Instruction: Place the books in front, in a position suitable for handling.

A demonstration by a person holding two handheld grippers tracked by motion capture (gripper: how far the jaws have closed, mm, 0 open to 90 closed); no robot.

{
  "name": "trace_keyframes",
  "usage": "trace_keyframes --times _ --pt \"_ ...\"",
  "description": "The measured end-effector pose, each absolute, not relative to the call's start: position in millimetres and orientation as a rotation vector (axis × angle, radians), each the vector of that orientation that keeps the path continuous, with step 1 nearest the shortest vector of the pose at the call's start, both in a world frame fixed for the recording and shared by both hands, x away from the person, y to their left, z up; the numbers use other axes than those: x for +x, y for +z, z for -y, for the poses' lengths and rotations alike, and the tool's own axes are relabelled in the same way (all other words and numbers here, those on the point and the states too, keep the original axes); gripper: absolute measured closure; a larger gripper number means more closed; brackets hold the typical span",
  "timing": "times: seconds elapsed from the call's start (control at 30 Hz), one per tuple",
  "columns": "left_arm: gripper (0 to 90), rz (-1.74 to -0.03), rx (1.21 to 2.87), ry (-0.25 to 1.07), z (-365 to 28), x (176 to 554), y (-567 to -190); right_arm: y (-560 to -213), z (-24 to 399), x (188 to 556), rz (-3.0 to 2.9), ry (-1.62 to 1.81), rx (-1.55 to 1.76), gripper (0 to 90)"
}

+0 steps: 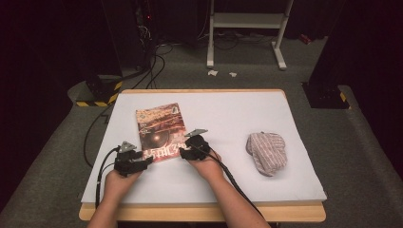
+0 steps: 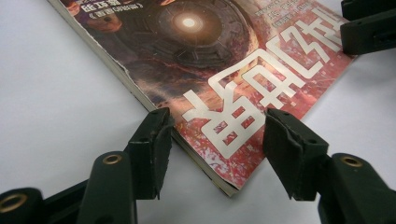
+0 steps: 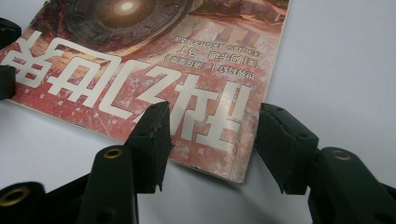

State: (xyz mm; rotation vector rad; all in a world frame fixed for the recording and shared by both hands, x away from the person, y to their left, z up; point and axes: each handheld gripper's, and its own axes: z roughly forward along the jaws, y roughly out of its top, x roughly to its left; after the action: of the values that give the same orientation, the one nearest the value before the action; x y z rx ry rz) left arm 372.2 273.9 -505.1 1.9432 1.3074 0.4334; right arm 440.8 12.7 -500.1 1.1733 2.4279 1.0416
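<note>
high view: i've got the book lying flat, cover up, on the white sheet of the counter, left of centre, near edge toward me. left tool sits at the book's near left corner, right tool at its near right corner, both hands low on the counter; looks like i'm set to take the near edge from both ends, probably to lift or shift it square. a striped cloth cap lies well apart on the right, untouched. this view gives the layout but not the jaw gaps. left gripper view: left tool is released, jaws spread either side of the book's near corner, one jaw off the spine side on the sheet, the other over the cover; pads not pressing that i can see. spine edge looks worn, pages visible, so it's a thin paperback, easy to bend. the other tool's jaw shows top right at the far corner. right gripper view: right tool also released, jaws straddling the book's corner, one over the title lettering, one off the edge over the sheet; nothing clamped. whether the lower jaw tips touch the cover, i can't tell.
</note>
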Motion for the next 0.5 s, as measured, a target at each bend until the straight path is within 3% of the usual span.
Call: trace_keyframes --times 0.5 --pt "42.5 -1.123 2.056 0.341 -217 343 -503 -499 55 384 -2.358 1.008 1.171 46.0"
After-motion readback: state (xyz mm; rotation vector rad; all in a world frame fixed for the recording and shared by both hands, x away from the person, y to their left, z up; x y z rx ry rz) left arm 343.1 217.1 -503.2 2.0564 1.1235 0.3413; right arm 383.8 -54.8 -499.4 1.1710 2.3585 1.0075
